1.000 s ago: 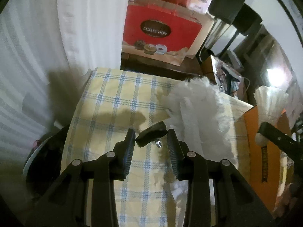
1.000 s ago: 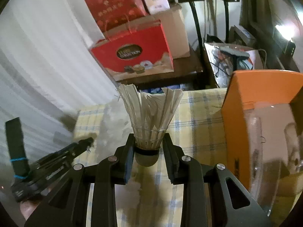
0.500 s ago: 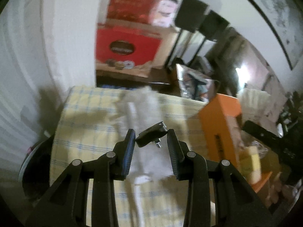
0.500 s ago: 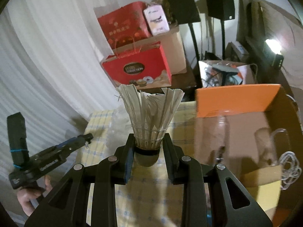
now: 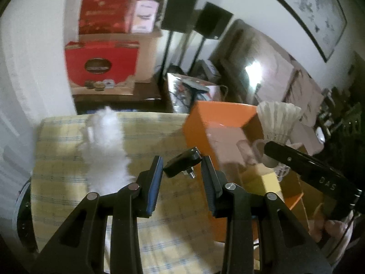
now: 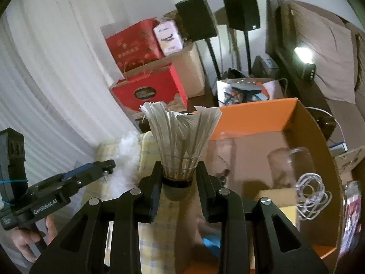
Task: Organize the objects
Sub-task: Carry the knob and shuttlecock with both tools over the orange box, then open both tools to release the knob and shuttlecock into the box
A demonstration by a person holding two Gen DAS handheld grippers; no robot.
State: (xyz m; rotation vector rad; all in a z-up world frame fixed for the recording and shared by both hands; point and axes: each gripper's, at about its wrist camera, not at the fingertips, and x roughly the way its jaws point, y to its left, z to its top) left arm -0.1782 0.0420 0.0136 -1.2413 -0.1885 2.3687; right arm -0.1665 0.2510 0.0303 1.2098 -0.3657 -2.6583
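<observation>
Two tongs are both carrying loads w/ no change in grip vs. a sec ago. Left tongs (image 5: 182, 171) are clamped on a small black knob w/ a screw stud (image 5: 182, 163), tilted betw. the pads, same as before. Right tongs (image 6: 179, 178) are pinching a white feather shuttlecock (image 6: 180, 141) by its cork base, feathers upright, also same.

What's differing: both views are sitting higher & swung over toward the orange cardboard box (image 5: 219, 114). Earlier the left view was showing mostly the yellow checked cloth on the table (image 5: 63, 150) w/ the white fluffy duster (image 5: 105, 146) just beyond the pads; now the duster is lying off to the left & the box is filling the right half. In the right view the open box (image 6: 262, 118) is now showing its inside: a clear glass mug (image 6: 294, 166) & a coiled white cable (image 6: 312, 196). The knob is hovering near the box's near corner, the shuttlecock at the box's left edge; neither is inside.

A hand (image 6: 27, 239) is gripping the left tool's handle.
</observation>
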